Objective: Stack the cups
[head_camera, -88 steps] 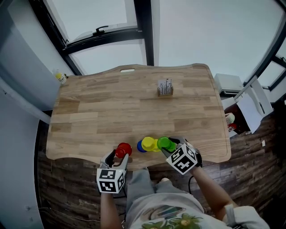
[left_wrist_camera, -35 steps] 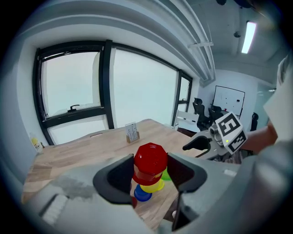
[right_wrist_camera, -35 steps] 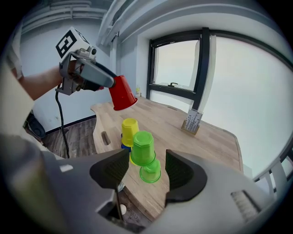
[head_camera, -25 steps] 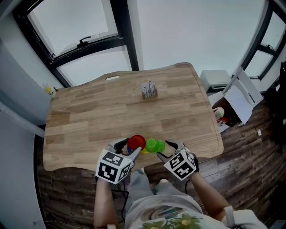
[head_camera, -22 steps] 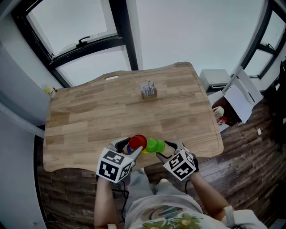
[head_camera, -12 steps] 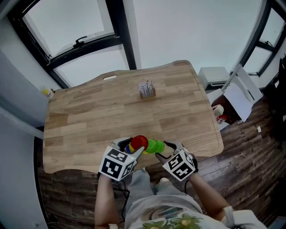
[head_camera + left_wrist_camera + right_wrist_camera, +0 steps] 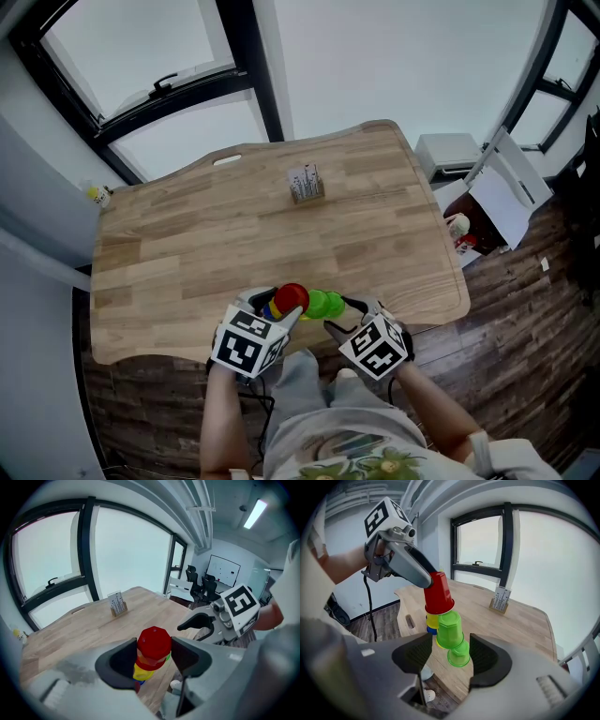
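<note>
the left hand-held gripper [image 7: 153, 646] is clenched on the red cup [image 7: 153, 637], with a jaw against each side of it. the red cup sits upside down over the yellow cup [image 7: 432, 619], which sits over the blue cup [image 7: 431, 630]. this stack of three is at the front edge of the counter [image 7: 234, 225], about midway along it.

the right hand-held gripper [image 7: 451, 641] is released. its jaws stand on either side of the green cups [image 7: 451, 629], with a thin gap showing on each side, so it brackets them rather than squeezing them. there are two green cups, a lighter one over a darker one, just to the right of the red stack and also by the front edge. whether they touch that stack cannot be told.

the task looks well along but not finished: three cups are nested, two more are paired, and the two groups have yet to be joined. the red cup is not yet let go.

there is little to read. the cups show no label. the marker cube [image 7: 377, 345] on each hand-held gripper carries only black-and-white squares. a card stand [image 7: 304, 183] toward the far edge has print too small to make out.
</note>
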Demonstrator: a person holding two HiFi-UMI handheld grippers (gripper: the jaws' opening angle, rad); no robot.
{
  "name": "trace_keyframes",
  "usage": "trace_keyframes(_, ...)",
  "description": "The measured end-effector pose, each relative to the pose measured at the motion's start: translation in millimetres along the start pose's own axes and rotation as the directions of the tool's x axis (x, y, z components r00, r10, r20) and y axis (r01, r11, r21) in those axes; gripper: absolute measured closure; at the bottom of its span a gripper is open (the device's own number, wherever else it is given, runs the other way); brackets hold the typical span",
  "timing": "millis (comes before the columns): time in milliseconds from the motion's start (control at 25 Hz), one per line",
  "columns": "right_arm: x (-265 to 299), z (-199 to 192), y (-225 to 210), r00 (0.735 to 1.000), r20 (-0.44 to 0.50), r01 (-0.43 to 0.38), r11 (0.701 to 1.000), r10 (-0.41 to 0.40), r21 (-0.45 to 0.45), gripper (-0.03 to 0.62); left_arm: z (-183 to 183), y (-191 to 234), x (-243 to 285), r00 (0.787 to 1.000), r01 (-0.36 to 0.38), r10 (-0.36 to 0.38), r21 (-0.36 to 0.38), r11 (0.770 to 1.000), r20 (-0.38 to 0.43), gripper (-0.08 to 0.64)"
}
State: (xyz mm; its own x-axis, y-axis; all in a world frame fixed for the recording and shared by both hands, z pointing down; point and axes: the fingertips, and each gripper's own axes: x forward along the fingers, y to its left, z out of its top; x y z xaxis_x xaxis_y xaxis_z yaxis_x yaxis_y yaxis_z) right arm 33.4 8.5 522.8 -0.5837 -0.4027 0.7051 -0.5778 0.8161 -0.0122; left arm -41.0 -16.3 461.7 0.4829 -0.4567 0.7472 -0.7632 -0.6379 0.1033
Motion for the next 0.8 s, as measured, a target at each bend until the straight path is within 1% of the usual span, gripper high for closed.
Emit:
trace_keyframes(320,-0.4,-3.7,-2.3,1.000,-0.005,0.001,1.000,-0.001,0.009,0.339,0.4,2.9,2.5,1.000,-0.009,0.009,-0.013,1.000,0.007,0.321)
trace_keyframes(800,-2.2,-8.0,-3.1,1.000,-0.016,-0.002,1.000,0.002,0.010,0.341,3.3,-0.2,4.0,1.000,-0.016,0.016,0.001,1.000,0.013,0.319)
